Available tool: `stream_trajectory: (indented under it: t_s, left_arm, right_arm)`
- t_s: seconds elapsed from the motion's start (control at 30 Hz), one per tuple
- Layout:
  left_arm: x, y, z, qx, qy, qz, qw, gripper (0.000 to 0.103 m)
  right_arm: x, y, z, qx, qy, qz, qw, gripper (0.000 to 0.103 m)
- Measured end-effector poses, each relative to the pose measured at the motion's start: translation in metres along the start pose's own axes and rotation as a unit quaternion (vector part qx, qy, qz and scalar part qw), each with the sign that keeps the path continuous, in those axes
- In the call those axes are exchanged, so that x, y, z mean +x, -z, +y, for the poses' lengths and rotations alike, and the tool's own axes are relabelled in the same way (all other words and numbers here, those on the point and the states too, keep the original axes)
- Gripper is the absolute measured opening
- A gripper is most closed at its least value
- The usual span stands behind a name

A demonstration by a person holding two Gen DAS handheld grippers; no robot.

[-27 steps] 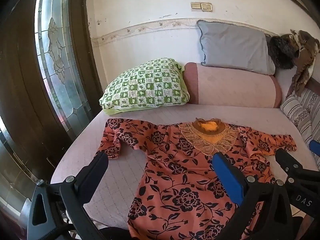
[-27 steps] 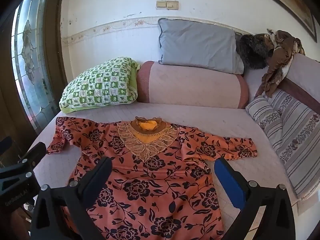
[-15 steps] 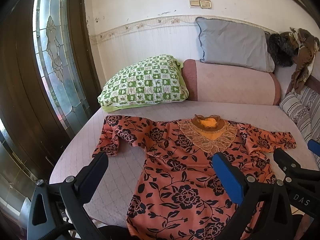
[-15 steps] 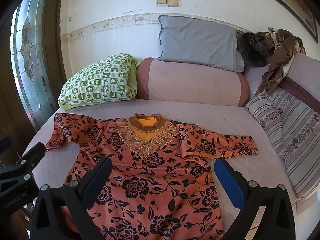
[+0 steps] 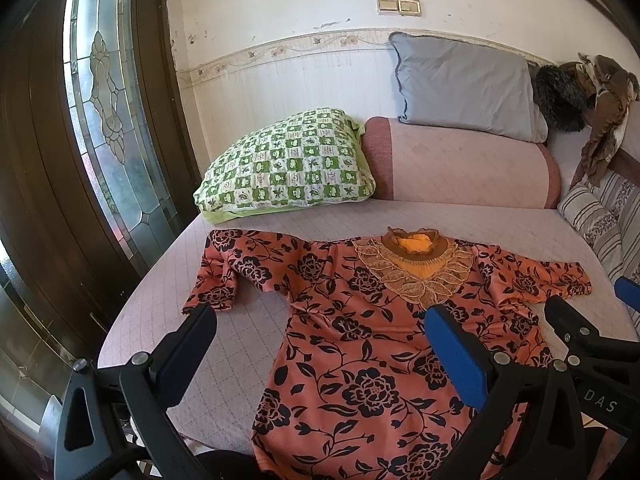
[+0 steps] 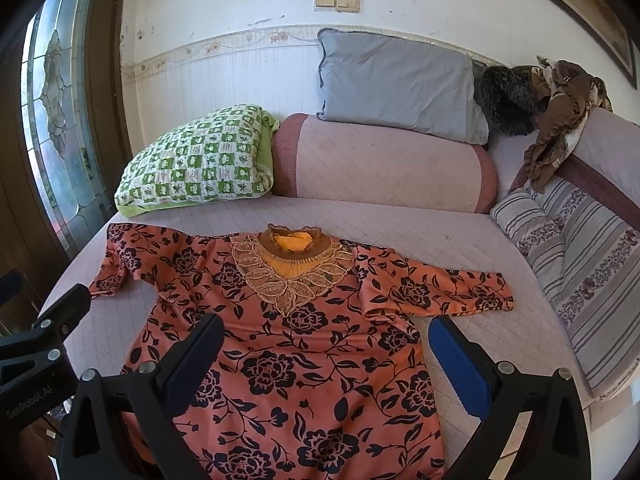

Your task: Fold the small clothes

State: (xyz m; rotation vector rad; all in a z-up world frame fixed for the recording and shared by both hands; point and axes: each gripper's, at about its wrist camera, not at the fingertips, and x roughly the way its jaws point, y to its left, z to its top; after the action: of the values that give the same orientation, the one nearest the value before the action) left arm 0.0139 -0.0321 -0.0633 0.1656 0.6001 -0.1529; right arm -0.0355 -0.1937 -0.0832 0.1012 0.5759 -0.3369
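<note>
The dress [image 6: 288, 344] lies flat, face up, on the bed [image 6: 460, 240], neck toward the pillows, both sleeves spread. Our left gripper [image 5: 320, 344] and right gripper [image 6: 326, 344] hover above its near half, jaws wide and empty. To fold cleanly, we should probably take a sleeve [image 6: 440, 292] by its cuff first, pinching only one layer, and lay it across the chest without dragging the body.

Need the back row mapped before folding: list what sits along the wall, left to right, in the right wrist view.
Green checked pillow → pink bolster → dark furry item → brown crumpled cloth.
</note>
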Motion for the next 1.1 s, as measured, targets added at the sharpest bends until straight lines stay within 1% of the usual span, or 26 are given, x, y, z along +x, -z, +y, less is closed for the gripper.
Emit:
stream_trajectory:
  t_s: [0.53,0.73,0.93,1.1]
  left_arm:
    - [0.008,0.0,0.001,0.0,-0.004,0.006,1.0,0.103]
    - [0.01,-0.002,0.007,-0.006,-0.007,0.001,1.0,0.103]
    - [0.018,-0.001,0.01,-0.008,-0.012,0.006,0.9999,0.103]
    - [0.024,0.0,0.021,-0.018,-0.023,0.01,0.9995,0.103]
  right_arm:
    - [0.006,0.005,-0.001,0.003,-0.001,-0.013,1.0,0.103]
    - [0.011,0.003,-0.006,0.007,0.005,-0.049,0.999,0.103]
    - [0.012,0.003,-0.006,0.015,-0.002,-0.051,0.999,0.103]
    - [0.021,0.004,-0.001,0.008,-0.004,-0.024,1.0,0.103]
